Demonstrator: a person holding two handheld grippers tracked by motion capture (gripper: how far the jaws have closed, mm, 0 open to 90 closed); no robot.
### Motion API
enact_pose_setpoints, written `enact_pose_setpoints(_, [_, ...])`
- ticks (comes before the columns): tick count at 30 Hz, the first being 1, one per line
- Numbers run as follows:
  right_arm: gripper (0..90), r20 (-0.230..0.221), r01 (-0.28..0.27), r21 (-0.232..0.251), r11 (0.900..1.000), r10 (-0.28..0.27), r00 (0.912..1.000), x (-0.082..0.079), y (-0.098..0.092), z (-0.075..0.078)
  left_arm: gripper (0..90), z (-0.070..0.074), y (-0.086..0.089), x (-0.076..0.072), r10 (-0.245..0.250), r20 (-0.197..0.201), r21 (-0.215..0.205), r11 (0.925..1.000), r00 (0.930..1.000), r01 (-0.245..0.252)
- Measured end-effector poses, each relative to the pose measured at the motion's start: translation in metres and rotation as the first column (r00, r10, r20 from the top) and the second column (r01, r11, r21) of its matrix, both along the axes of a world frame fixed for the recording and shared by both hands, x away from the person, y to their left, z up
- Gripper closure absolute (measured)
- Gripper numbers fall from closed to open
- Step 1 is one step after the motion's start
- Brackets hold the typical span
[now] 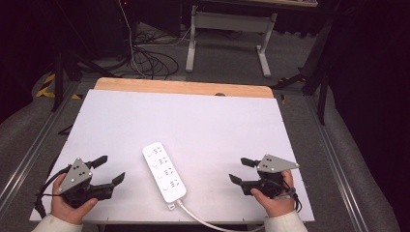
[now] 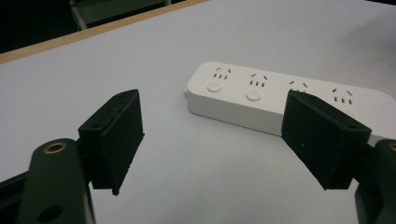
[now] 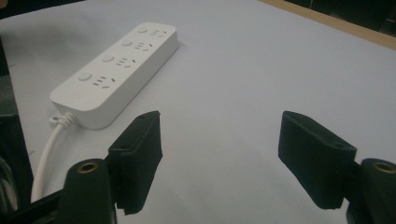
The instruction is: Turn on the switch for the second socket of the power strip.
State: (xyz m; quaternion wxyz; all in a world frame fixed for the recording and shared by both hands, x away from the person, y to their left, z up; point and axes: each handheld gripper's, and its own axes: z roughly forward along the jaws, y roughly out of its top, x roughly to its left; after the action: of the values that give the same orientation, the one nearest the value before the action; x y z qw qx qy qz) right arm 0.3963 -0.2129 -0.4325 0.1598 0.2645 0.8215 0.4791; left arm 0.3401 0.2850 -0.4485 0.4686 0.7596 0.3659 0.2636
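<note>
A white power strip (image 1: 164,171) with several sockets and round buttons lies on the white table sheet (image 1: 203,121), near the front edge, its white cable (image 1: 212,223) running off toward the front. My left gripper (image 1: 109,169) rests at the front left, held by a hand, jaws wide open and empty, pointing at the strip (image 2: 280,100). At the front right my right gripper (image 1: 241,170) is open too, nothing between its jaws, with the strip (image 3: 116,67) off to its left and the cable (image 3: 46,154) beside it.
A wooden table edge (image 1: 183,87) shows beyond the sheet at the far side. Behind it stand a white desk frame (image 1: 227,34) and a tangle of floor cables (image 1: 150,58). Metal rails (image 1: 333,159) flank the table.
</note>
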Motion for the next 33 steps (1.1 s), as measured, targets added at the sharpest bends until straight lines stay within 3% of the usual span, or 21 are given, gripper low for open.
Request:
enact_pose_setpoints(8, [33.4, -0.002, -0.067, -0.027, 0.997, 0.067, 0.9977, 0.007, 0.029, 0.013, 21.7, 0.0, 0.0, 0.0, -0.003, 0.002, 0.007, 1.0, 1.0, 0.003])
enact_pose_setpoints(33, [35.0, -0.001, -0.177, -0.037, 0.984, 0.177, 0.9842, 0.018, 0.082, 0.026, 21.8, 0.0, 0.0, 0.0, -0.007, 0.003, 0.014, 0.9999, 1.0, 0.007])
